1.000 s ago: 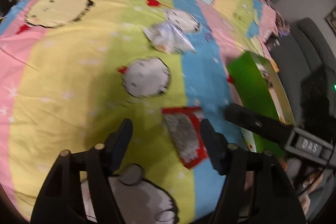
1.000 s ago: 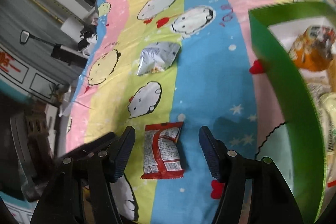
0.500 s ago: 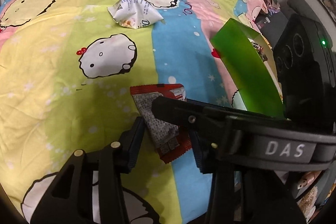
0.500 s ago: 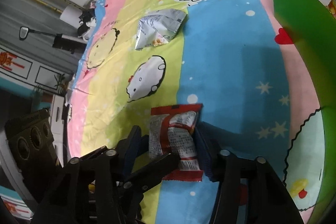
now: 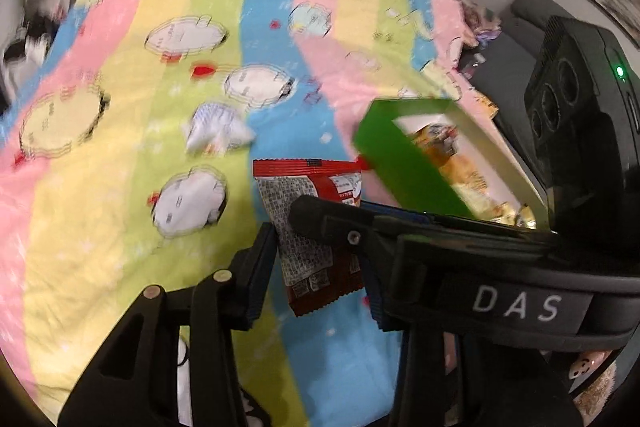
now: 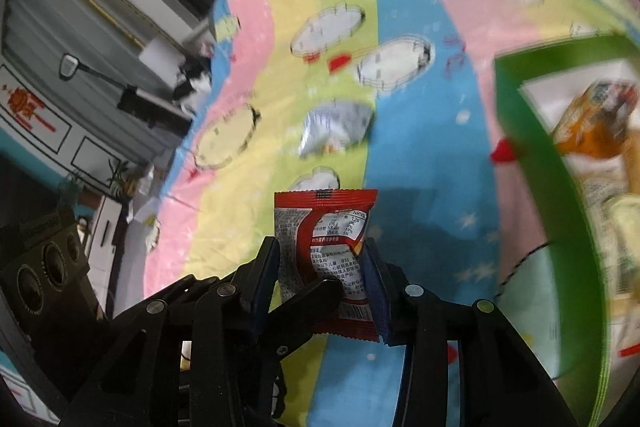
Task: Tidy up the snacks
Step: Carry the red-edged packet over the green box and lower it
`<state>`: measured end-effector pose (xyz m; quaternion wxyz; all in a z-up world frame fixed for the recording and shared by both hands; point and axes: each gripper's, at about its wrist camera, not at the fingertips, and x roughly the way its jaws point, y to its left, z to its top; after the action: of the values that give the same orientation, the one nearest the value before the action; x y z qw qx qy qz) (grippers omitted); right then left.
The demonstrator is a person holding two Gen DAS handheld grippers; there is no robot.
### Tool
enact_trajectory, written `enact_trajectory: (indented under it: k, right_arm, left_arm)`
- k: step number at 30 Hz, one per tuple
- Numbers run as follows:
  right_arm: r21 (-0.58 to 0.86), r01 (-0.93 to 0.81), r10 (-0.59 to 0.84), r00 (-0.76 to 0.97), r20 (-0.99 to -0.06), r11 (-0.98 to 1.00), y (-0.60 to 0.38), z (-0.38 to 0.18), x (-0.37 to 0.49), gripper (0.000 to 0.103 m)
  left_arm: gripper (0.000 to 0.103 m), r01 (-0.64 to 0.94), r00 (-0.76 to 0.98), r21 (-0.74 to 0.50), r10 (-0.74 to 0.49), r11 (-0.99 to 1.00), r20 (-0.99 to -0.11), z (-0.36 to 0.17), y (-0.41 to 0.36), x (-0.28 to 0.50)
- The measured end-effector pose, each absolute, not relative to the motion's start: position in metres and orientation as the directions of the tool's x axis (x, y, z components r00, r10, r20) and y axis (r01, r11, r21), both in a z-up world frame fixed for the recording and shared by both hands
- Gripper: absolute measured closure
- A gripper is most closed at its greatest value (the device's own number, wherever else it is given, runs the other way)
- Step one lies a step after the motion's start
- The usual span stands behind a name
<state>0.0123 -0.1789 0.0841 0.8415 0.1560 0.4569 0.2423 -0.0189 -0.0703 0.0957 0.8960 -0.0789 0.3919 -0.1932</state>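
A red snack packet (image 5: 308,255) with grey print hangs above the striped cartoon bedsheet (image 5: 120,167), pinched from both sides. My left gripper (image 5: 316,263) is shut on its lower half. My right gripper (image 6: 320,255) also has the red packet (image 6: 324,223) between its pads, and its jaws are closing on it. The two grippers cross: one finger of the right one lies across the packet in the left wrist view. A crumpled silver packet (image 5: 216,131) lies on the sheet further back. The green box (image 5: 400,163) stands to the right.
The green box (image 6: 532,155) holds an orange packet (image 6: 592,119) and other snacks. Grey furniture and a black-and-white object (image 6: 192,83) stand past the sheet's far left edge. A dark sofa (image 5: 516,39) lies beyond the right edge.
Both grippers closed on the red packet, which lay flat on the sheet, and raised it. The right gripper came in across the left one.
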Motion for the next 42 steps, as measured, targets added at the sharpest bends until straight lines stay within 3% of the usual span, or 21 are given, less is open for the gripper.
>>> enact_trajectory:
  k: [9,21,31,42]
  right_arm:
    - [0.477,-0.216,0.493,0.64,-0.59,0.852,-0.244,0.128,-0.009,0.058]
    - [0.518,-0.065,0.378,0.762,-0.527,0.853,-0.333,0.135,-0.021,0.058]
    - [0.586,0.078,0.323,0.773,-0.546,0.806,-0.384,0.111,-0.009,0.058]
    - [0.594,0.222,0.289,0.71,-0.642,0.773,-0.407,0.076,0.01,0.058]
  left_arm:
    - [0.063,0.418,0.655,-0.223,-0.462,0.881,-0.598,0.134,-0.13,-0.022]
    - [0.063,0.566,0.61,-0.17,-0.549,0.807,-0.571,0.144,-0.214,-0.014]
    - [0.063,0.633,0.516,-0.189,-0.591,0.751,-0.62,0.124,-0.264,0.014]
    - [0.064,0.623,0.385,-0.287,-0.605,0.728,-0.697,0.09,-0.283,0.04]
